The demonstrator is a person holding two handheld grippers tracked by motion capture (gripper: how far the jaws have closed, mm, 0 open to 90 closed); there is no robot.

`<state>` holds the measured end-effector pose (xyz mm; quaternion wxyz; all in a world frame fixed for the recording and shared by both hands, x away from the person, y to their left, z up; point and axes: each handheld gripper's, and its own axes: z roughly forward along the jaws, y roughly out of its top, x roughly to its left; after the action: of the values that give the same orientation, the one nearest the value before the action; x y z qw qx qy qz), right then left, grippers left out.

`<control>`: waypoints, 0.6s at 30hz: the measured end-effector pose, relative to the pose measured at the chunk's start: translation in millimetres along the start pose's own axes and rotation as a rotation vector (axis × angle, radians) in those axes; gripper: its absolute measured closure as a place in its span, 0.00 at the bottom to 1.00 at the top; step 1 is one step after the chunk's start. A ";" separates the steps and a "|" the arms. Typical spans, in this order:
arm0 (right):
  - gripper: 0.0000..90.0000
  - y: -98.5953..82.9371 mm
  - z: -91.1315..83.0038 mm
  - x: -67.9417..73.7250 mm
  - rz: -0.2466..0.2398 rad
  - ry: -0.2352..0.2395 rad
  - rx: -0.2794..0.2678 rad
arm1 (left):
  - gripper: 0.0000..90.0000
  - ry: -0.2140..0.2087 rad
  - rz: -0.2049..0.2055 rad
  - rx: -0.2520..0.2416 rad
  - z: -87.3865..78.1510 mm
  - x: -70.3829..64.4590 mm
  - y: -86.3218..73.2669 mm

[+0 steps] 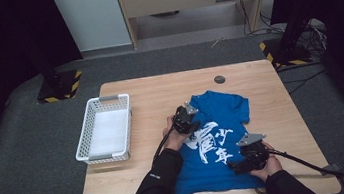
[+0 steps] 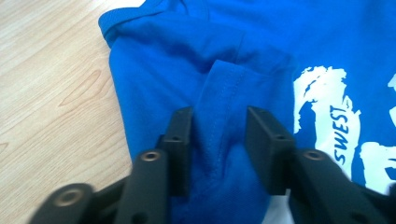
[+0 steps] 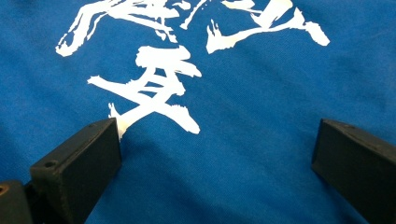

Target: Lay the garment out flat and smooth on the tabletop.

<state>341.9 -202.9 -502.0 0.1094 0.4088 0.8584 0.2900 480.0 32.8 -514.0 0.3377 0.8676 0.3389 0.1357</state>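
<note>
- Black-sleeved forearms come in at the near edge of the wooden table (image 1: 280, 93), each hand holding a gripper over a blue T-shirt (image 1: 223, 115) that lies spread flat on the table's near half.
- Right gripper (image 1: 252, 154) sits low over the shirt's near right part; its jaws stand wide apart, with bare blue cloth between them and nothing held.
- Just ahead of those jaws lies the white brush-lettering print (image 3: 154, 88), touching the tip of the left jaw in the right gripper view.
- Left gripper (image 1: 184, 119) rests at the shirt's left edge, near the sleeve.
- Its jaws are partly apart, and a raised fold of blue sleeve cloth (image 2: 219, 116) with a stitched hem runs up between them; whether the pads press it I cannot tell.
- To that gripper's right the print shows the word "SWEST" (image 2: 343, 135).
- A white plastic basket (image 1: 127, 120) stands well off to the left gripper's left.
</note>
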 end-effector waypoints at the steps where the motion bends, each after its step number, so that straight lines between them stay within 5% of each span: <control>1: 0.02 0.0 0.0 0.0 0.000 0.000 0.000 | 0.74 -0.003 -0.001 -0.002 0.0 -0.6 -0.3; 14: 0.02 0.0 0.0 0.0 0.000 0.000 0.000 | 0.96 0.035 -0.048 -0.058 -15.5 3.0 3.8; 18: 0.02 0.0 0.0 0.0 0.000 -0.001 -0.001 | 0.96 0.106 -0.139 -0.133 -39.3 24.4 8.5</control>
<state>341.9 -202.9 -502.1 0.1100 0.4087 0.8583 0.2902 483.9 64.2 -479.2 0.3849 0.8091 0.4060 0.1801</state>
